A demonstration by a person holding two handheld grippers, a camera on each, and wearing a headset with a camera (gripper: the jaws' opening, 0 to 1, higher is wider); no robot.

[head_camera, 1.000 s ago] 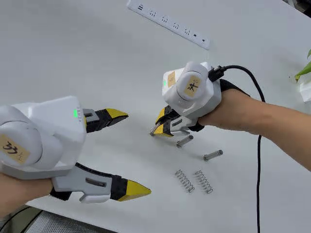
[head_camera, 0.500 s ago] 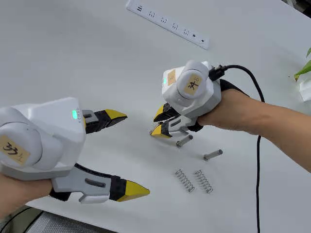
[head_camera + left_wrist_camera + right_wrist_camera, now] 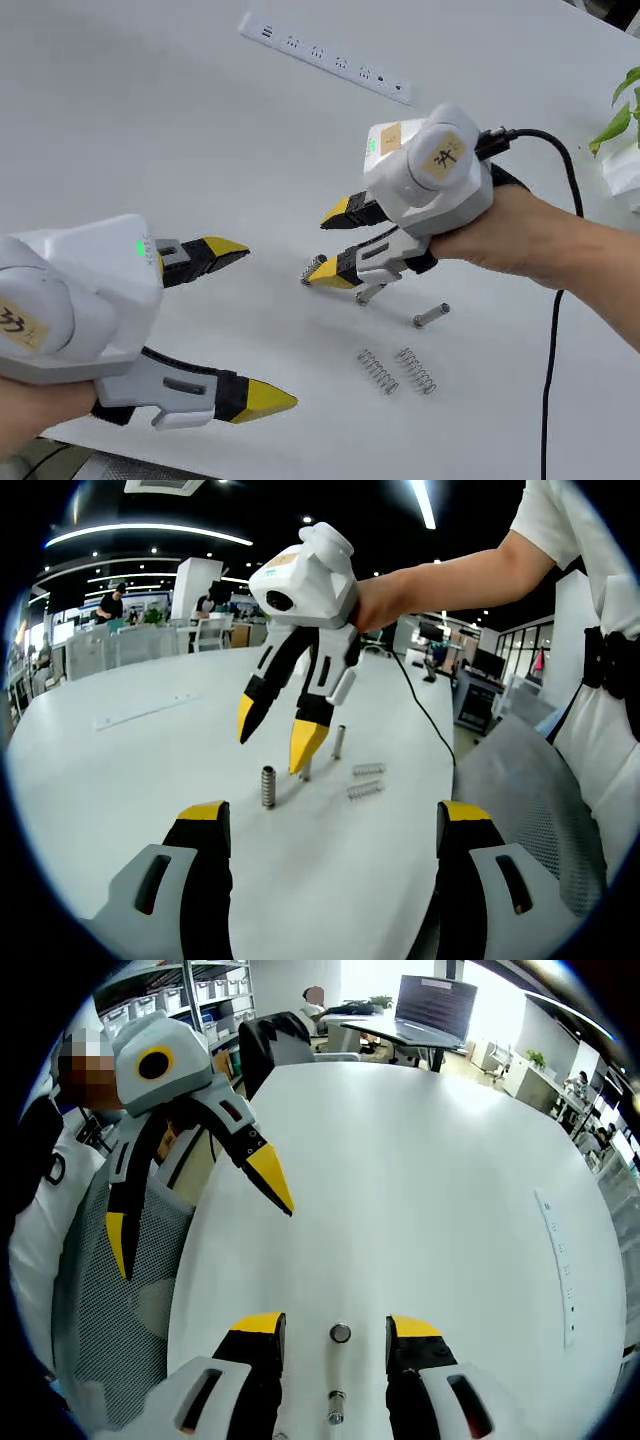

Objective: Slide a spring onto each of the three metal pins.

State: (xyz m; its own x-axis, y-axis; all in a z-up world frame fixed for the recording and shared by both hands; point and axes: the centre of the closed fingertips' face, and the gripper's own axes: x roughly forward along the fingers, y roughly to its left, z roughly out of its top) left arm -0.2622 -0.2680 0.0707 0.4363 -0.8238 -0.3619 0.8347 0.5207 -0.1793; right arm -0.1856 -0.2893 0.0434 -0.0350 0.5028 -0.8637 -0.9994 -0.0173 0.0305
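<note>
Left claw [image 3: 250, 325] sits at lower left of the head view, jaws spread wide with nothing between them. Its own view shows both yellow tips parted over the white bench [image 3: 150, 120]. Right claw [image 3: 328, 243] is at centre right, jaws apart and gripping nothing, tips angled down toward the bench. A short metal pin wearing a coiled spring [image 3: 310, 268] stands just beside the lower yellow tip of the right claw. In the left gripper view this sprung pin [image 3: 268, 786] is upright, just left of the right claw [image 3: 275, 738] and clear of its jaws. A second, bare metal pin [image 3: 368, 293] is partly hidden under the right claw's lower jaw. A third bare metal pin [image 3: 432, 315] stands near it, further right, and also reads upright in the left gripper view [image 3: 338, 742]. Two loose coiled steel springs [image 3: 377, 370] lie side by side on the bench, near the bare pins on the person's side, touching neither pin. In the right gripper view two pins appear end-on in the gap between the jaws, with the left claw [image 3: 195, 1210] up and to the left. A long white power strip [image 3: 325, 58] lies at the far side of the bench, well apart from the work.
</note>
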